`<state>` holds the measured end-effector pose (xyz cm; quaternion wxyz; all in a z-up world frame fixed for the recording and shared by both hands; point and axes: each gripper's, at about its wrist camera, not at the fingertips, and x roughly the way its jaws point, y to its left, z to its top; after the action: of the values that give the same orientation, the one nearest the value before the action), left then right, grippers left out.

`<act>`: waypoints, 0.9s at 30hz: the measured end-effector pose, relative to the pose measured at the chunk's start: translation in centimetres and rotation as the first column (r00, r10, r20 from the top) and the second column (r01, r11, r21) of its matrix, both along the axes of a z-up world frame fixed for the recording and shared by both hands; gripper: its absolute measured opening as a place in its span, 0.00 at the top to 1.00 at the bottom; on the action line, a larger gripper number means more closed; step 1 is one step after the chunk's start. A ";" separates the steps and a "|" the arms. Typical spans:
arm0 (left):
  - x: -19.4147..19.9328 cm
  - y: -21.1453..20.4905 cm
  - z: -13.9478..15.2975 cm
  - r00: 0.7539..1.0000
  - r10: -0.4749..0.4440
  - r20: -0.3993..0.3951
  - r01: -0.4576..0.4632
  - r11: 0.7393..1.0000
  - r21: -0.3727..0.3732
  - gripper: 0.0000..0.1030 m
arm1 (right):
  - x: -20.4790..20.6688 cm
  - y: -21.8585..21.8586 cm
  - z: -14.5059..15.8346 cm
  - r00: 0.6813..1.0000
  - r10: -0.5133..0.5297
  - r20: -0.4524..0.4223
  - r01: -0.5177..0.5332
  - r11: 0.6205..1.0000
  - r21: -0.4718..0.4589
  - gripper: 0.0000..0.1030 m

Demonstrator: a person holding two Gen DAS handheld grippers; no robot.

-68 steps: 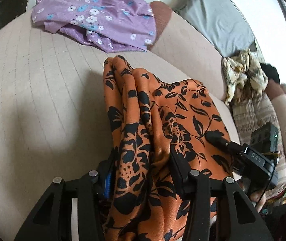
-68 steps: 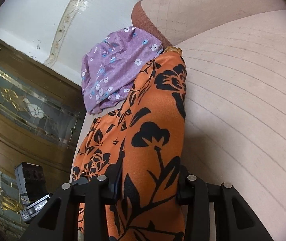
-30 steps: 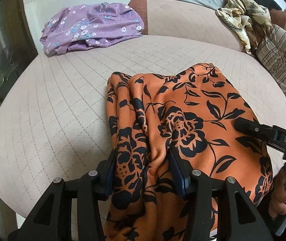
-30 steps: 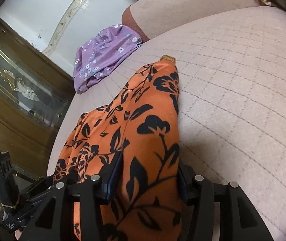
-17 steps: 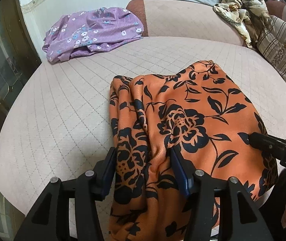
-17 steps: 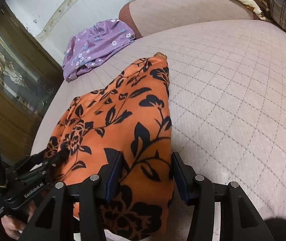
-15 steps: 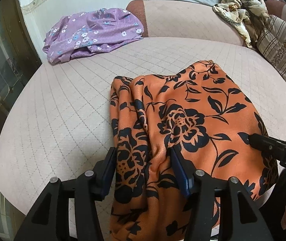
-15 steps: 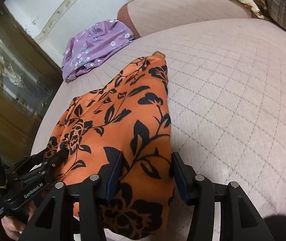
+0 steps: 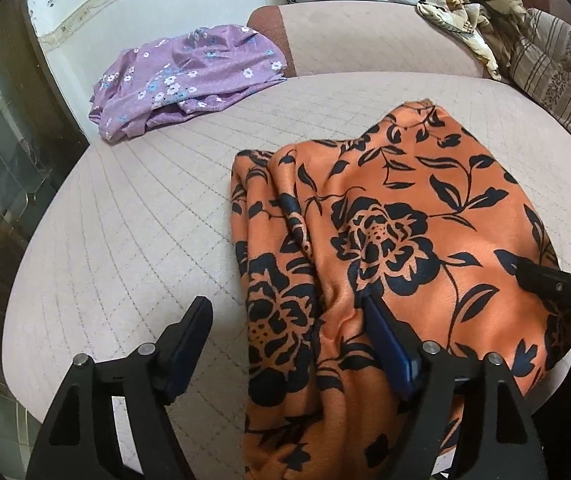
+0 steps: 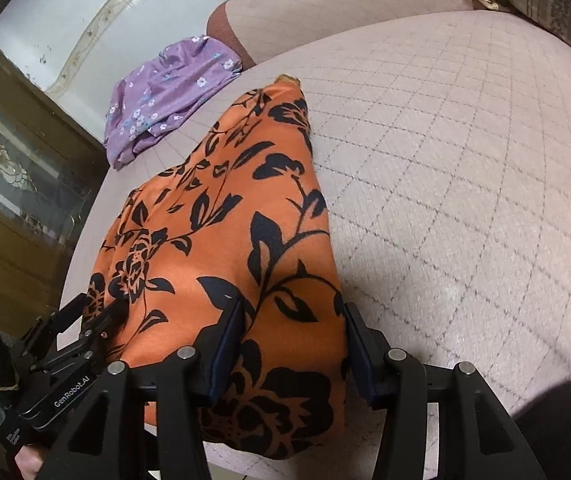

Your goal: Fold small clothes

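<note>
While a second ago the left gripper point(image 9: 285, 344) pinched a bunched ridge of the orange floral garment point(image 9: 397, 240), its jaws are now opening: one finger stands clear over bare cushion, the other rests against the cloth, and the gathered folds lie loose between them. The right gripper point(image 10: 291, 344) has not changed; its jaws are clamped on the garment's near right edge. That suggests the cloth has just been laid down and one side let go, so a fold looks finished or about to be squared up.

The garment lies at the near edge of a pale pink quilted sofa seat point(image 9: 133, 216), its near end drooping over that edge. A purple flowered garment point(image 9: 189, 76) sits crumpled at the far left corner. A beige patterned cloth point(image 9: 469, 12) and a striped cushion point(image 9: 557, 64) lie at the far right. A dark glass-fronted cabinet point(image 10: 17, 184) stands beyond the seat's left edge.
</note>
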<state>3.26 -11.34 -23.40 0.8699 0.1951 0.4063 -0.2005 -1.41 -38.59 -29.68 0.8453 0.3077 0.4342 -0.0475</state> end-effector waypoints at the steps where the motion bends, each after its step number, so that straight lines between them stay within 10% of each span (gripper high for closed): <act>1: 0.2 0.2 0.1 1.000 0.000 -0.008 0.000 1.000 -0.009 0.22 | -0.1 -0.1 -0.1 1.000 -0.005 0.001 0.005 1.000 0.007 0.50; 8: 0.2 2.4 1.5 0.999 0.017 -0.028 -0.018 0.999 -0.028 0.22 | -0.9 -0.9 1.8 1.000 -0.011 0.006 0.011 1.000 0.006 0.49; 14: -0.6 4.7 2.8 0.998 0.063 -0.028 -0.065 0.996 -0.065 0.22 | -2.6 -0.6 6.7 0.981 0.013 0.191 -0.002 0.998 -0.055 0.59; 27: 0.4 5.0 -0.1 0.995 0.091 -0.045 -0.092 0.995 -0.022 0.16 | -0.2 3.2 3.6 0.993 0.116 0.028 -0.115 0.992 -0.051 0.75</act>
<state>3.67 -6.35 -23.47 0.8712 0.1614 0.4316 -0.1694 -1.57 -35.42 -26.10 0.8605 0.2618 0.4370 -0.0044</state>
